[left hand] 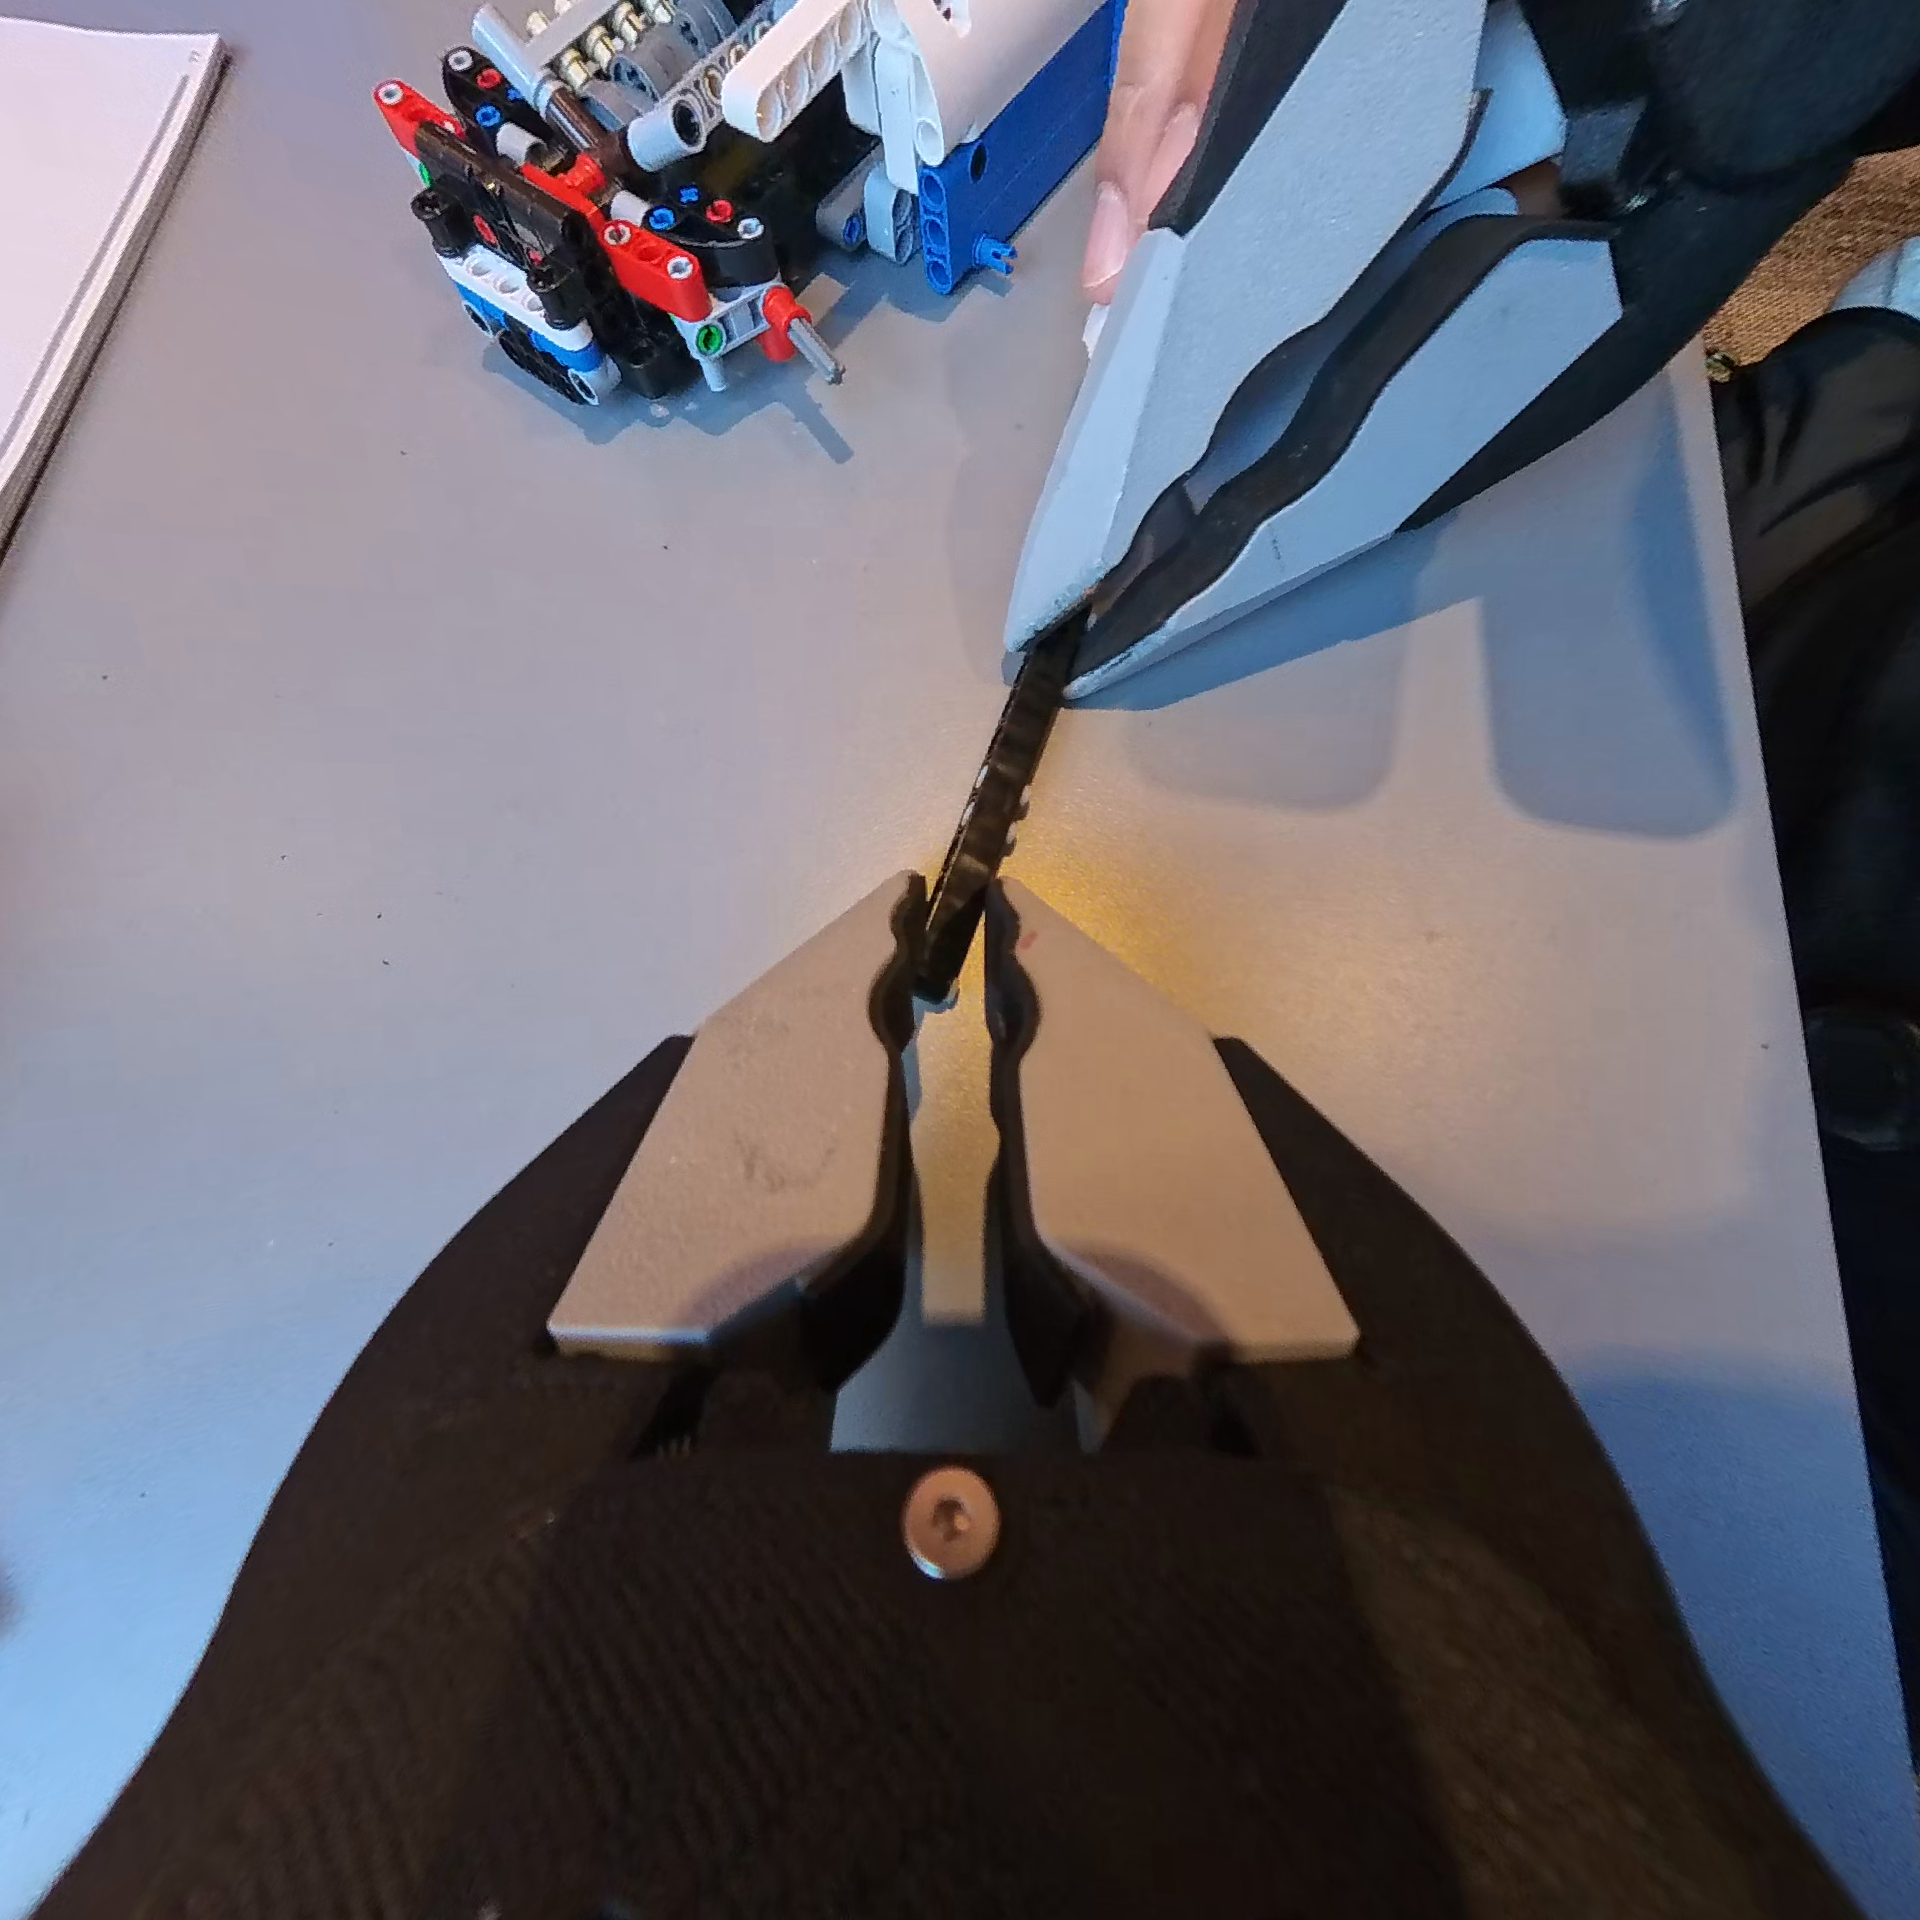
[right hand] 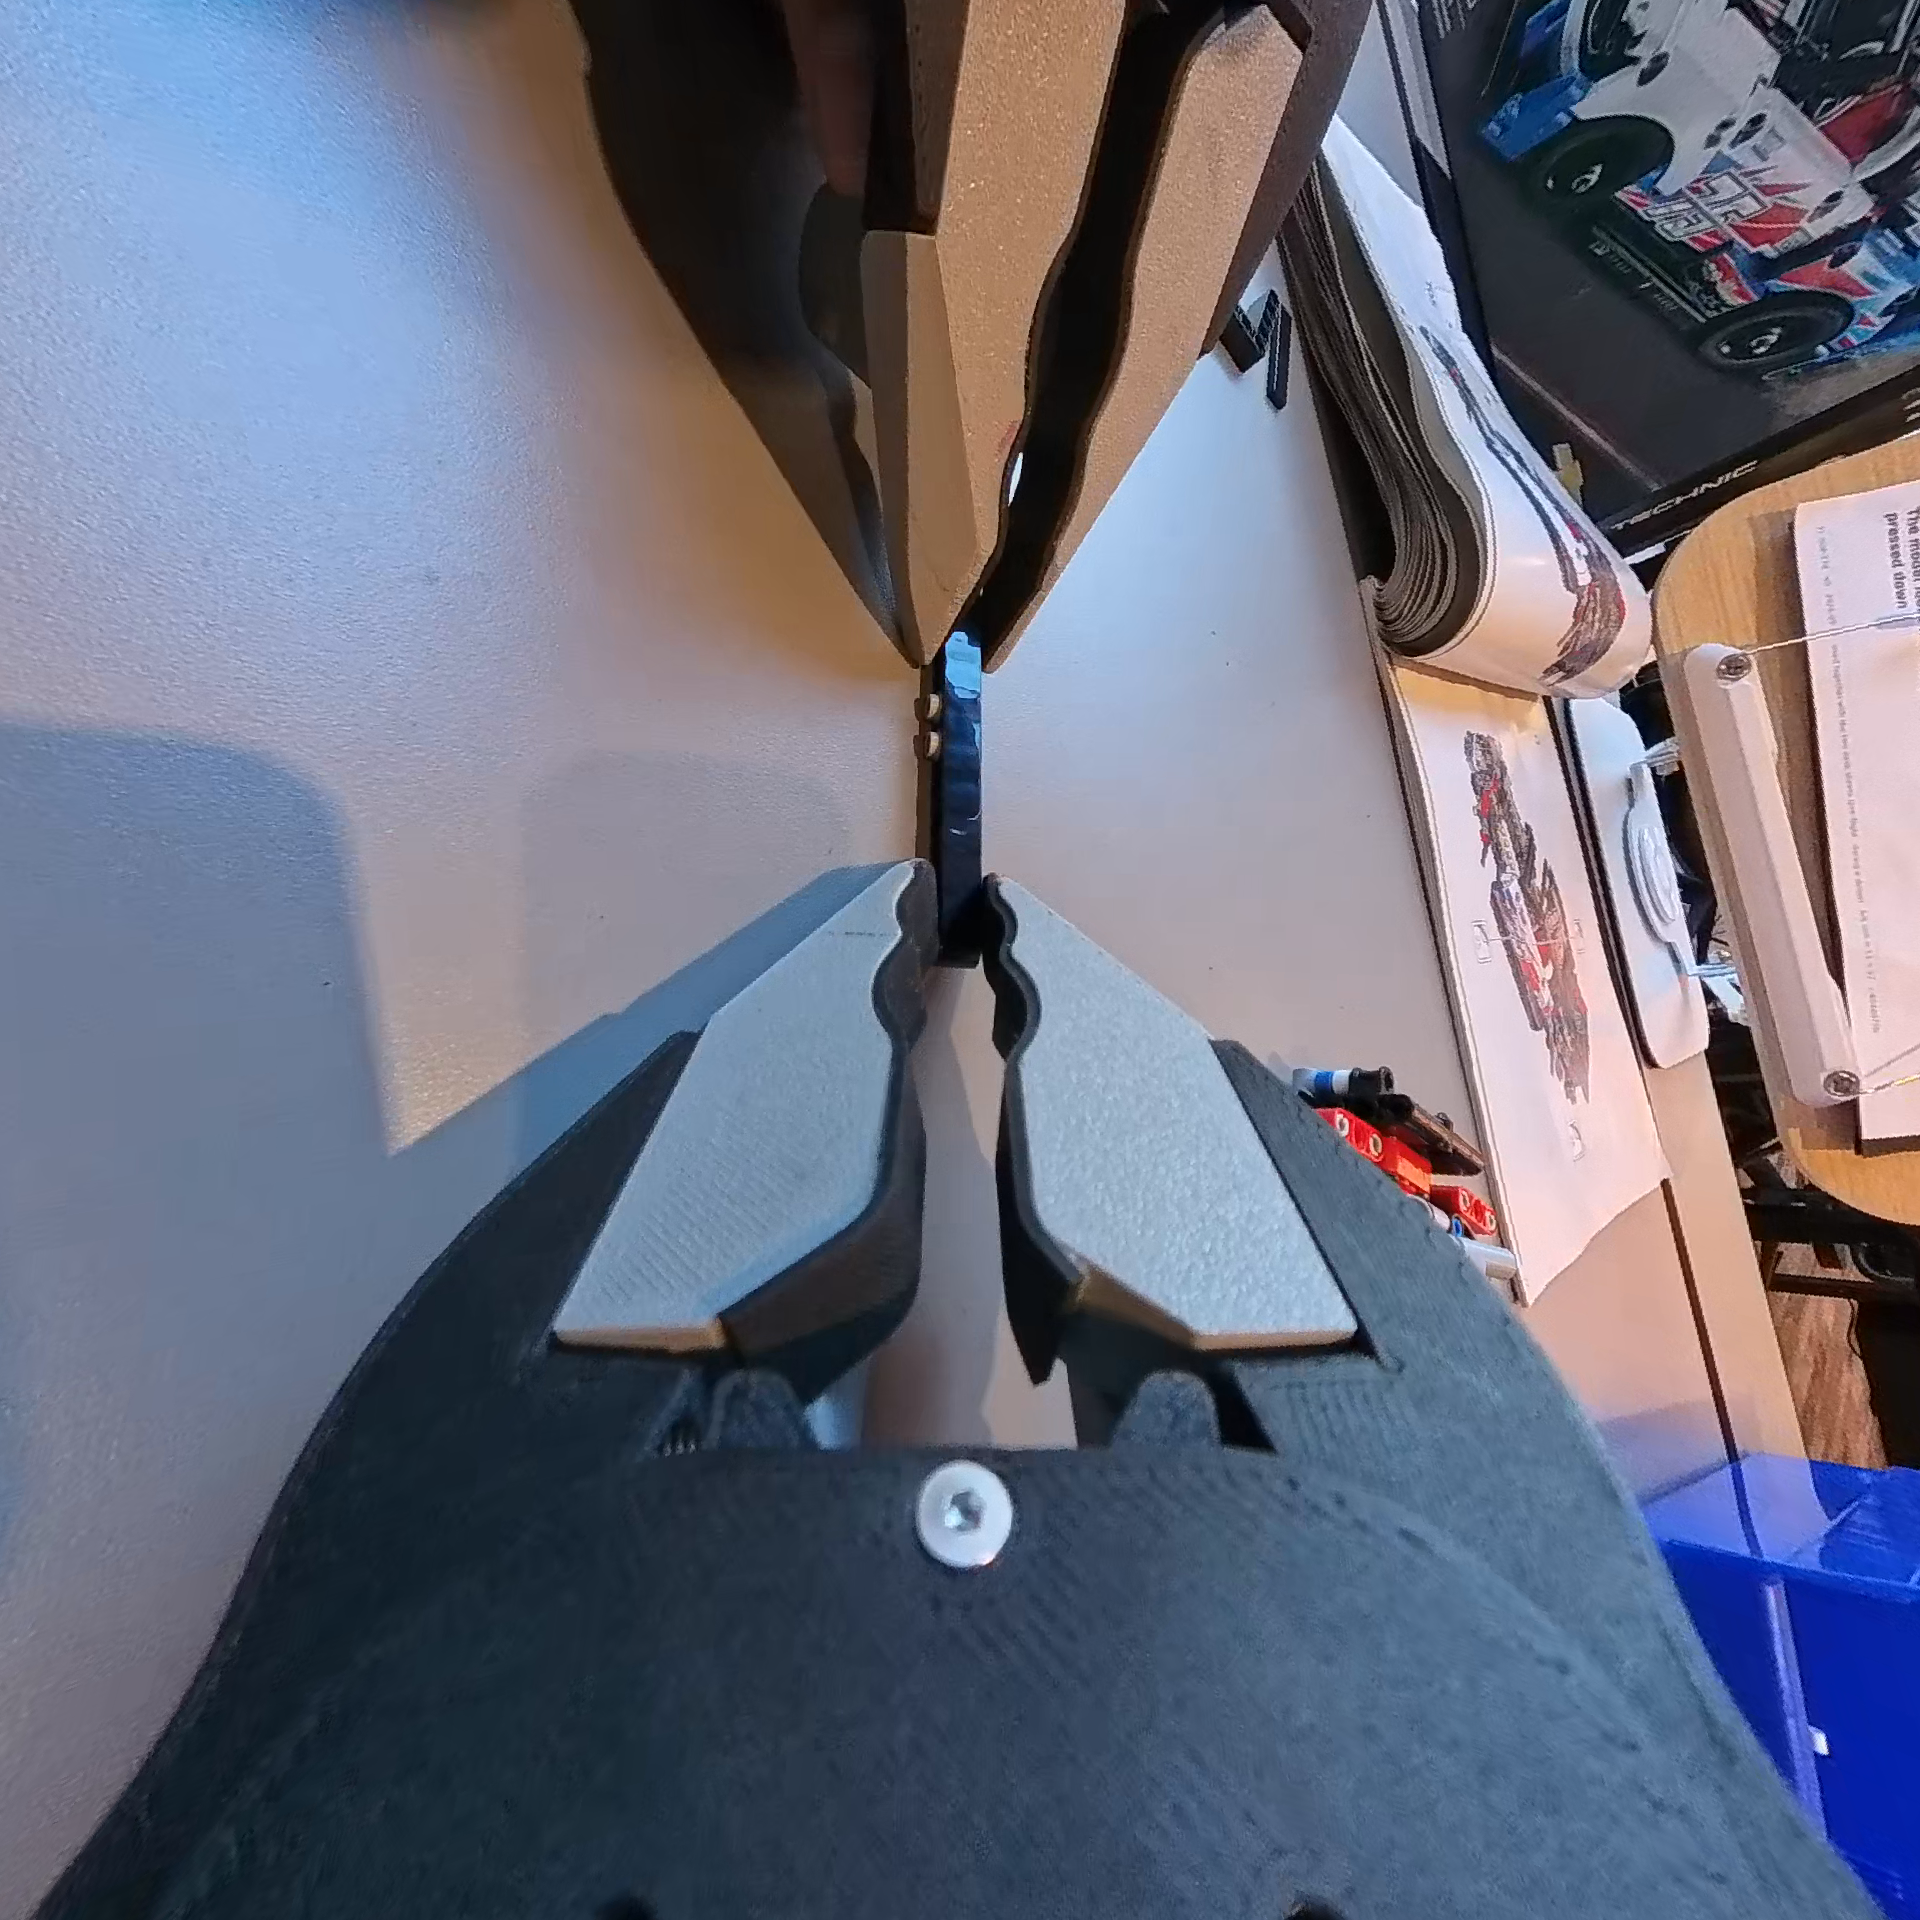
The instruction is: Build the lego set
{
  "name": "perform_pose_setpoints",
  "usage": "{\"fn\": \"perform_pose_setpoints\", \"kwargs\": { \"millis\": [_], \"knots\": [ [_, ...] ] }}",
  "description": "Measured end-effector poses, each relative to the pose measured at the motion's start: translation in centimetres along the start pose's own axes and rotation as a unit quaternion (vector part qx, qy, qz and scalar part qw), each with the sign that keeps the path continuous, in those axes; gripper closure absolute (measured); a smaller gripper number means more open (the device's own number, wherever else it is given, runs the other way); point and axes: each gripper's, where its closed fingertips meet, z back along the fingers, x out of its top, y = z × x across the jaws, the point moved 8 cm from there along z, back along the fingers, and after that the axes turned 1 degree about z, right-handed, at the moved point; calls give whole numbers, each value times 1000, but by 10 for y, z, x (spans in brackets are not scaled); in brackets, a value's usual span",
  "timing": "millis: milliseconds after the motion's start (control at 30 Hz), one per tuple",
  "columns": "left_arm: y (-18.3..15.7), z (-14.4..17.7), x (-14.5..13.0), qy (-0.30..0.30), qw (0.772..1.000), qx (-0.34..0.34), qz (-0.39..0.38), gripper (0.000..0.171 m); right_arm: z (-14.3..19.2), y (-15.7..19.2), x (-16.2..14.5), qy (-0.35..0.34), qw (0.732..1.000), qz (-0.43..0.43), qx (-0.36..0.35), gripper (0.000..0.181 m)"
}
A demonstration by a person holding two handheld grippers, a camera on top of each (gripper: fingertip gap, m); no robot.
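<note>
A plain grey surface (left hand: 416,831) fills most of both views, matte and lightly speckled, with soft-edged shadows falling across it and a warm yellowish glow in the middle of the left wrist view. A stack of white paper (left hand: 73,239) lies at its far left corner. In the right wrist view, a thick bent booklet (right hand: 1455,468) and an open printed sheet (right hand: 1507,935) lie along the edge of the surface. Beyond them stand a dark printed box (right hand: 1662,208), a round light-wood table (right hand: 1725,582) carrying white papers (right hand: 1870,831), and a blue bin (right hand: 1818,1610) low down. A strip of wood-look floor (right hand: 1839,1382) shows between them.
</note>
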Motion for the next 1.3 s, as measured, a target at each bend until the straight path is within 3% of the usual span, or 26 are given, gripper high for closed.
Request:
{"fn": "perform_pose_setpoints", "kwargs": {
  "millis": [700, 833, 967, 1300],
  "knots": [
    [3, 1, 0, -1, 1000, 9, 6, 162, 0, 0, -1, 0, 1000, -1, -2, 175],
    [21, 19, 0, -50, 996, 47, 58, 154, 3, -5, -1, -8, 1000, -17, -14, 176],
    [32, 33, 0, -97, 988, 40, 111, 150, 5, -11, -3, -16, 999, -41, -20, 175],
    [17, 18, -1, -52, 997, 13, 50, 149, 6, -12, -4, -20, 999, -46, -22, 175]
  ]
}}
